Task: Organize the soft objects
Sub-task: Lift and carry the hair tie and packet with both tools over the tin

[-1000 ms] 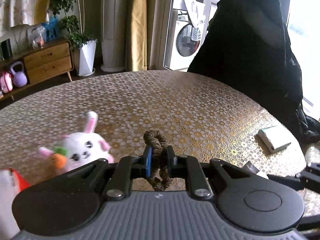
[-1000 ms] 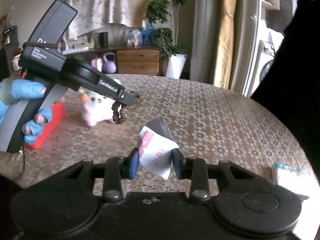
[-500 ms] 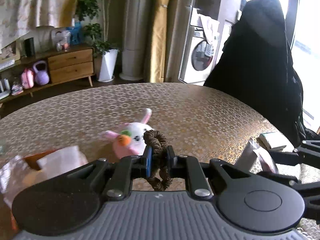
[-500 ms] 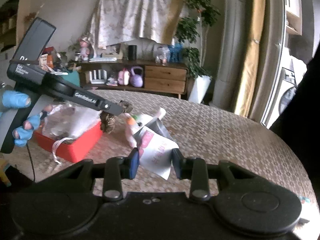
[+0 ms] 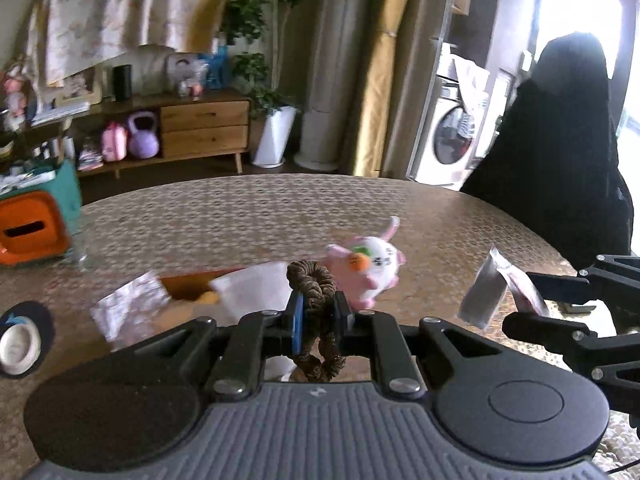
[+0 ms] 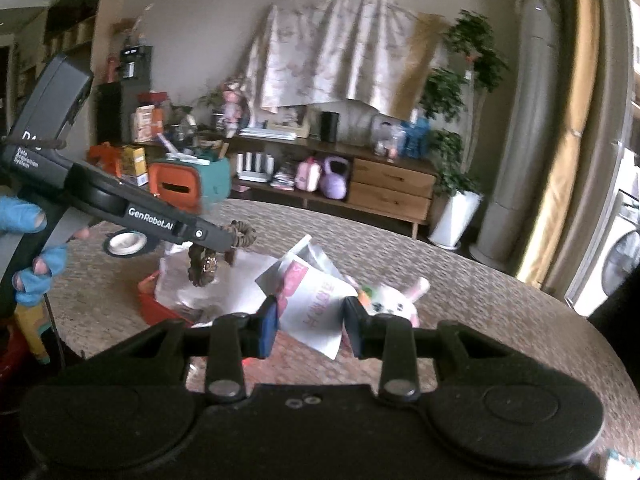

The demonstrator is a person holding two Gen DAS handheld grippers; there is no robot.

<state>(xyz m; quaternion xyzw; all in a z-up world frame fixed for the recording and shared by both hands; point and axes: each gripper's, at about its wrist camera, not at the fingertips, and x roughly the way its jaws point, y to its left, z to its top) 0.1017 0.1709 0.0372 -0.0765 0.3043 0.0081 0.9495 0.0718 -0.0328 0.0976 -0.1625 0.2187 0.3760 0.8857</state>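
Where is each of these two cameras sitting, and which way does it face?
Left wrist: on the left gripper, facing along its fingers across the table; holds a brown scrunchie.
Right wrist: on the right gripper, which holds a sachet; facing the red box, with a blue-gloved hand visible.
Shared: plush bunny, scrunchie, sachet.

"GenRobot.AI" runs along the left tool [image 6: 229, 243]; its handle reads "Data Acquisition System".
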